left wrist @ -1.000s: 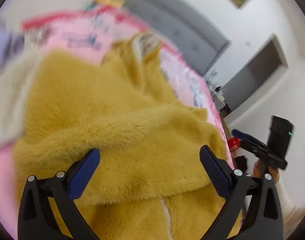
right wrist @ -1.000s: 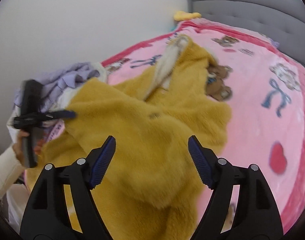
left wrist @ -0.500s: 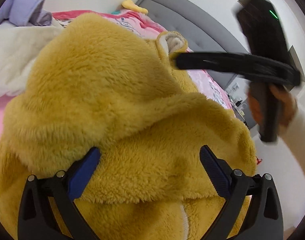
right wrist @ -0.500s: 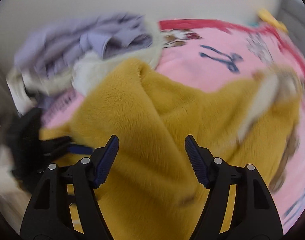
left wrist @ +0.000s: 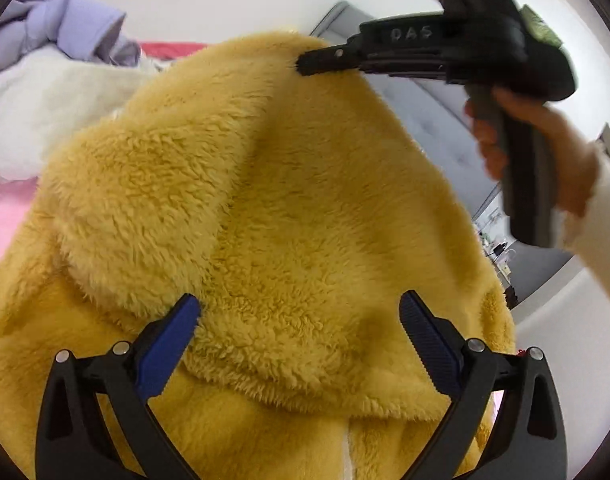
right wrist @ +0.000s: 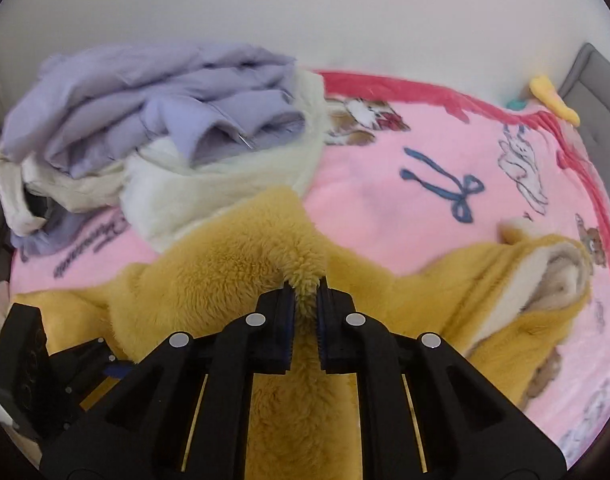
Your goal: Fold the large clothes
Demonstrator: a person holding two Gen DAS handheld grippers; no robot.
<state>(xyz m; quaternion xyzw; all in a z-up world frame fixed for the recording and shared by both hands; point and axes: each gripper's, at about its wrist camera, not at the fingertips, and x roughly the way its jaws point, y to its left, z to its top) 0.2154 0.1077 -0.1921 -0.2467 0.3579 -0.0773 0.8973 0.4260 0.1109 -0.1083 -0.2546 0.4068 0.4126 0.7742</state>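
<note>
The mustard fleece garment (right wrist: 233, 280) is lying rumpled across the pink blanket (right wrist: 405, 196), filling the lower half of both views. The right gripper (right wrist: 305, 292) is clenching a raised ridge of its pile. The left gripper (left wrist: 301, 320) is hovering released, jaws wide, over a fold at 6 o'clock. Step in hand: securing edges. Next, probably, the left jaws must close. Lilac clothes (right wrist: 153, 104) are lying at 10 o'clock.

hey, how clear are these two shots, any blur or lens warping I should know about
Left wrist view: yellow fleece garment sharp, the hand on the right gripper motion-smeared, black fisheye corners. Right wrist view: fingers and pinched fleece crisp, pink blanket soft and curved toward the rim; even light, no glare.
</note>
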